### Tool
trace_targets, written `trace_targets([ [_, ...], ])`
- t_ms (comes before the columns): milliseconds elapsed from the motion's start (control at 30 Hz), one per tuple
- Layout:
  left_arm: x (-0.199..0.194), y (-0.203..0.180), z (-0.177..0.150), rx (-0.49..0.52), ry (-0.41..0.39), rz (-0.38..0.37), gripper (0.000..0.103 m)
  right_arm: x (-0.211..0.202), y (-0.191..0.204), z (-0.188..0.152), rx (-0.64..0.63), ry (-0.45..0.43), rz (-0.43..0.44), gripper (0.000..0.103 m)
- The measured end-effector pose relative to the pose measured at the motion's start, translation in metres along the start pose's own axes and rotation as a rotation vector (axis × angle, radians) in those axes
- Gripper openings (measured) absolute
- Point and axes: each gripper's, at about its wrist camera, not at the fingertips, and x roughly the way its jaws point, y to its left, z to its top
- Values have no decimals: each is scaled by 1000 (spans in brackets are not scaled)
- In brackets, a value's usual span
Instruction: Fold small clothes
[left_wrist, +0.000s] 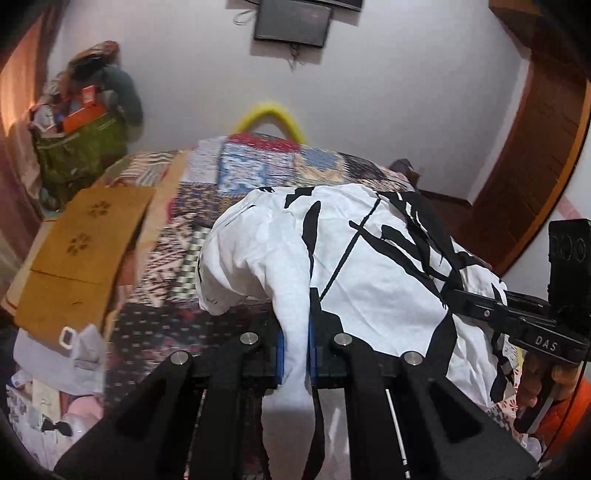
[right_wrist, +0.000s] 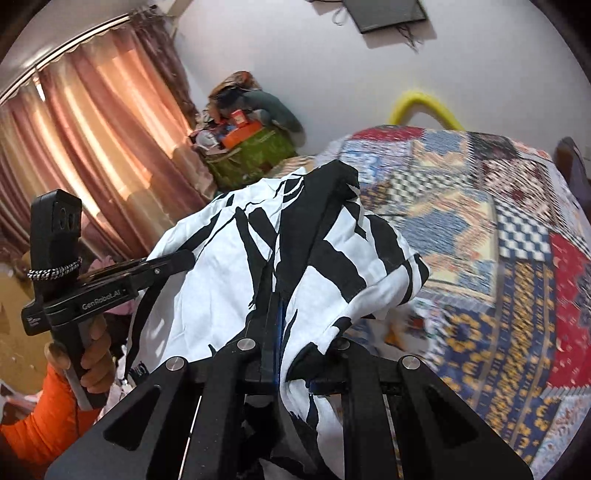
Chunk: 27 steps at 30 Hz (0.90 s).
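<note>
Broadly, a patchwork quilt (left_wrist: 236, 173) covers the bed and fills most of both views, blurred on its right side in the right wrist view. Above it hangs the white garment with black brush-stroke markings (left_wrist: 369, 258), held up off the quilt and bunched between the two grippers. At the far left corner, against the wall beside the pink curtains (right_wrist: 85, 129), stands a green bag (left_wrist: 79, 151); it is stuffed past its rim with an orange box (left_wrist: 83, 116), a smaller carton and heaped cloth, with a grey piece draped over the top. Flat tan cardboard sheets (left_wrist: 81, 236) lie along the quilt's left edge. A yellow curved tube (left_wrist: 271, 114) rises behind the bed, under a dark wall-mounted screen (left_wrist: 291, 24).

The left gripper (left_wrist: 295, 354) has its blue-padded jaws closed on a white fold of the garment. The right gripper (right_wrist: 280, 332) is pinching a black-and-white fold, and cloth drapes over its right finger.
</note>
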Motion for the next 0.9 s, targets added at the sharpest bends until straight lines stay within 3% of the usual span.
trace_targets([
  [133, 2, 36, -4, -40, 13, 25, 9, 33, 18, 3, -6, 26, 29, 9],
  [300, 35, 82, -25, -94, 99, 45, 9, 84, 24, -5, 12, 111, 40, 9],
  [600, 99, 132, -81, -193, 248, 65, 12, 161, 12, -37, 40, 284, -21, 9],
  [833, 109, 138, -98, -178, 279, 77, 29, 162, 10, -45, -16, 347, -56, 14],
  [900, 102, 135, -96, -153, 268, 103, 29, 155, 15, -45, -59, 337, -78, 14],
])
